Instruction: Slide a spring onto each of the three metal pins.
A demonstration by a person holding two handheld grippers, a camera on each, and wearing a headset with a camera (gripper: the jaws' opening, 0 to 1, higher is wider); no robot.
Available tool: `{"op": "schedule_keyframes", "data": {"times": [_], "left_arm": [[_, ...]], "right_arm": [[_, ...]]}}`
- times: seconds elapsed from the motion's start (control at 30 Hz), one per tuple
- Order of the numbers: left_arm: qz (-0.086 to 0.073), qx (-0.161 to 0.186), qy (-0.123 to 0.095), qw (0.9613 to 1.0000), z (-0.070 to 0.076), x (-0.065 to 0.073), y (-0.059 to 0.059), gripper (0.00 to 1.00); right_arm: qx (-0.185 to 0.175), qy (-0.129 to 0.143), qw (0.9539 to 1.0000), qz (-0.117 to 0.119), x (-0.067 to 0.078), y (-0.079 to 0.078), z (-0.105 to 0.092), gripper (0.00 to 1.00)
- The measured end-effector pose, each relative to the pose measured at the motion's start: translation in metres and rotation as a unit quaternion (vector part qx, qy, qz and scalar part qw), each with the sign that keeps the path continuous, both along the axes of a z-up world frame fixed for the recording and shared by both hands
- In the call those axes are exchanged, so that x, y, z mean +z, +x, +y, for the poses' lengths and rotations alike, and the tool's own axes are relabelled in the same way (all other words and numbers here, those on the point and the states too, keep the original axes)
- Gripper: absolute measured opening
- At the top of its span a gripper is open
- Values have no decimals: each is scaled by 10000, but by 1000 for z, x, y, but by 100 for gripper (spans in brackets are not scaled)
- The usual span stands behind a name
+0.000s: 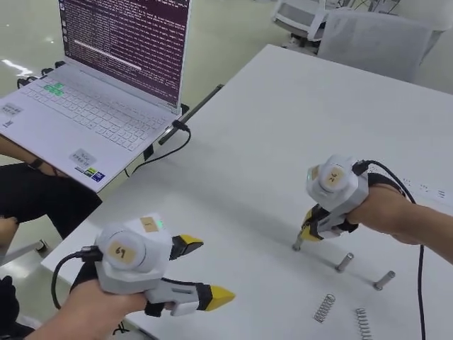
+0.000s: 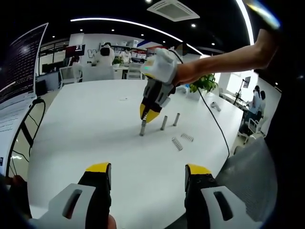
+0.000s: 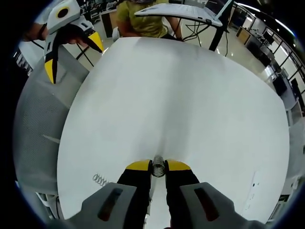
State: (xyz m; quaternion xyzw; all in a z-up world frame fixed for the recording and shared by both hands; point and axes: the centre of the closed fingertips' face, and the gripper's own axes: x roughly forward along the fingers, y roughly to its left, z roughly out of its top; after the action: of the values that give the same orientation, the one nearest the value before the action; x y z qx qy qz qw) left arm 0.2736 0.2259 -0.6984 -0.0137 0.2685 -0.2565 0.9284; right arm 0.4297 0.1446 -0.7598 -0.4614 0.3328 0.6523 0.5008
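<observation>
Three metal pins stand upright on the white table [image 1: 283, 127]: the left pin [image 1: 297, 244], the middle pin [image 1: 345, 262] and the right pin [image 1: 384, 280]. My right gripper [image 1: 310, 232] is shut on a spring [image 3: 158, 168], whose coil end shows between the yellow tips, and holds it at the top of the left pin [image 2: 142, 128]. Two loose springs [image 1: 324, 308] [image 1: 362, 322] lie flat in front of the pins. My left gripper [image 1: 205, 273] hovers open at the near left, holding nothing, well apart from the pins; its jaws stand wide in the left gripper view [image 2: 147, 171].
An open white laptop [image 1: 106, 78] sits beside the table's left edge, with a black cable [image 1: 170, 142] trailing along that edge. A grey chair [image 1: 375, 39] stands beyond the far side. A cable [image 1: 417, 212] runs from my right gripper.
</observation>
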Motion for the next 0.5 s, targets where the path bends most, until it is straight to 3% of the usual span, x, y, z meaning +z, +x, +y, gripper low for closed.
{"op": "schedule_keyframes", "data": {"times": [0.5], "left_arm": [[8,13,-2,10000,0,-1,1,58]], "right_arm": [[86,-266,9996,-24,-21,0,0,9]]}}
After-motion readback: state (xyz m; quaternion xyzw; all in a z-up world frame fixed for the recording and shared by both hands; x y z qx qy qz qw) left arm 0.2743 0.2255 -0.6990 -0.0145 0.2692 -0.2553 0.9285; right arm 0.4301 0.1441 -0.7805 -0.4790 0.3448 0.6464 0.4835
